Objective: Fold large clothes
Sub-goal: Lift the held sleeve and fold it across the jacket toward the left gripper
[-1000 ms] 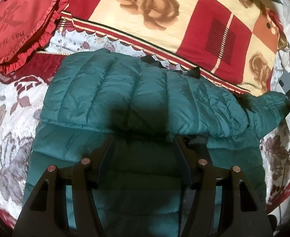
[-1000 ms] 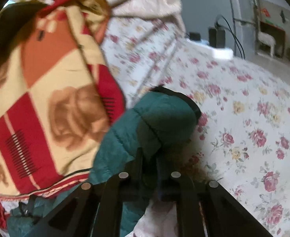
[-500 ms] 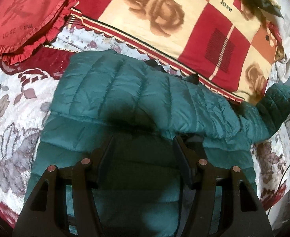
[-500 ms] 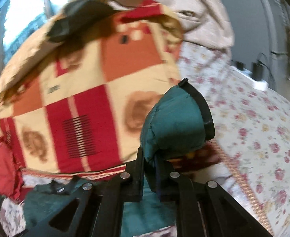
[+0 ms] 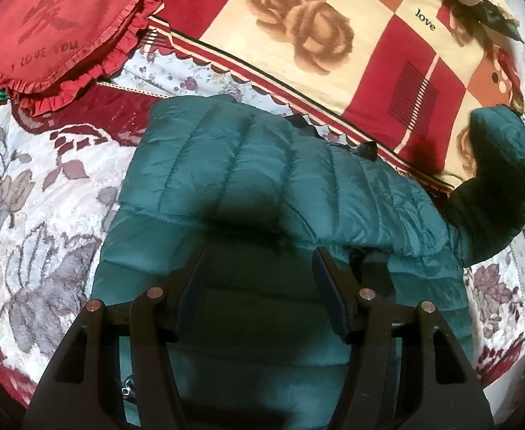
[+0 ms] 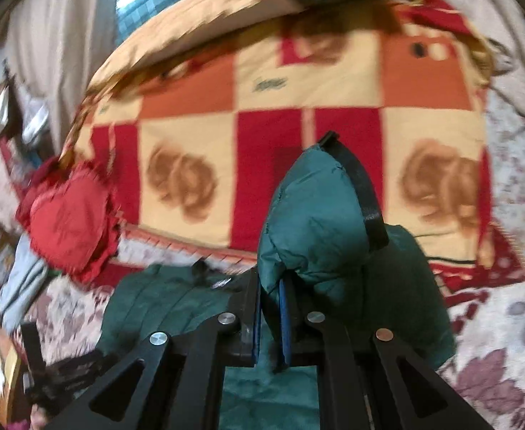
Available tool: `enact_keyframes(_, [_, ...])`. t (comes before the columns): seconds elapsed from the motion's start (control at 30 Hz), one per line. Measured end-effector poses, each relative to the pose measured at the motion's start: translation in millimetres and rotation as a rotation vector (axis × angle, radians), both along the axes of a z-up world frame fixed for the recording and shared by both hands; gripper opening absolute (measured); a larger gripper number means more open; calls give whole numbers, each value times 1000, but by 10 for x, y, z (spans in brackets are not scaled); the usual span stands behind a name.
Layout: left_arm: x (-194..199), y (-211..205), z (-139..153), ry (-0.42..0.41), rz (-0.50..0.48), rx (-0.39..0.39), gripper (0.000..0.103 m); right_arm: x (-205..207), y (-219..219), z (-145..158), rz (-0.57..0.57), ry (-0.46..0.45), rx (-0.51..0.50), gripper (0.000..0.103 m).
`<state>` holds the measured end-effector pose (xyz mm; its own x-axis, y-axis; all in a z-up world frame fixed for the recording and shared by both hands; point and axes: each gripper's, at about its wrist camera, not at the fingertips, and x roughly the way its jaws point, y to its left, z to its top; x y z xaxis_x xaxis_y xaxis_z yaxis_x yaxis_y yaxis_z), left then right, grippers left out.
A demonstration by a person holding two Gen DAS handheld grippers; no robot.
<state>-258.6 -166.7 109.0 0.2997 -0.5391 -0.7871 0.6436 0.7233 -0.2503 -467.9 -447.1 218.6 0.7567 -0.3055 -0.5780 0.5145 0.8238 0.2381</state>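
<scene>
Bed (image 5: 37,193): floral cover, checked rose blanket (image 5: 334,36) along the far side.
Jacket (image 5: 262,179): teal, quilted, spread flat on the bed, one sleeve (image 6: 316,222) lifted.
Cushion (image 5: 54,32): red, heart-shaped, beside the blanket.
Left hand-held gripper (image 5: 259,272): jaws apart over the jacket, nothing between them.
Right hand-held gripper (image 6: 269,315): clamped on the sleeve's cuff end.

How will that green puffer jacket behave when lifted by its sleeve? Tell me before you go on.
Probably floppy: the sleeve bends over where the right gripper pinches it. Likely light for its bulk, since the green puffer jacket shows puffy quilted padding. Its shiny shell looks somewhat slippery, so folds may slide on the bedspread.
</scene>
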Motion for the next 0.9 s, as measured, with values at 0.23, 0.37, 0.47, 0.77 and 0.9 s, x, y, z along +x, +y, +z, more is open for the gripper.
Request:
enact_keyframes(0.23, [18,29,-17,-2,0,5,60,593,508,-558,147,117,40,8])
enact_keyframes(0.37, [44,62,-36,0,7,10,60,818,751,-899,206,196,46,8])
enact_keyframes(0.47, [83,101,-64,13,20,7,60,880,799,-1075,215,225,72,8])
enact_keyframes(0.77, [85,112,-71,27,24,-6,60,1039,932,-1213,254,295,30,9])
enact_keyframes(0.9, [79,131,-46,26,22,-13,60,918,962,-1099,265,192,75,77])
